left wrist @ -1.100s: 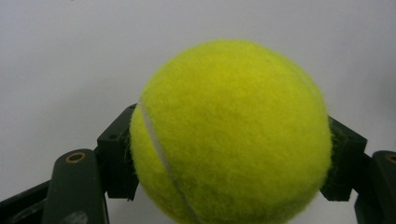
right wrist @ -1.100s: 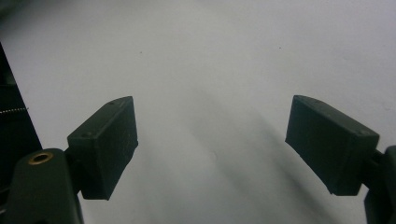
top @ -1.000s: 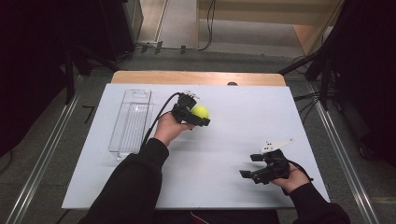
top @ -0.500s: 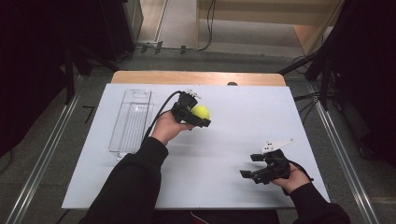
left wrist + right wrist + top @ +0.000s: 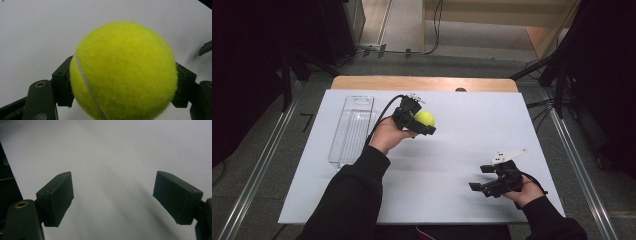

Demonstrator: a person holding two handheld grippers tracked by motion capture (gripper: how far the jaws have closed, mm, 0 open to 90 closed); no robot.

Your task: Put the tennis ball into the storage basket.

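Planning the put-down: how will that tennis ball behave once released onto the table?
The tennis ball is round, so it would probably roll on the flat white table. Its fuzzy felt likely grips the left tool well; it looks light.

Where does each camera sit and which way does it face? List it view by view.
High view: above the person's side, looking forward and down on the white table; both forearms enter from below.
Left gripper view: on the left tool, looking along its jaws clamped on the tennis ball.
Right gripper view: on the right tool, jaws apart over bare table.
Shared: ball, high and left views.
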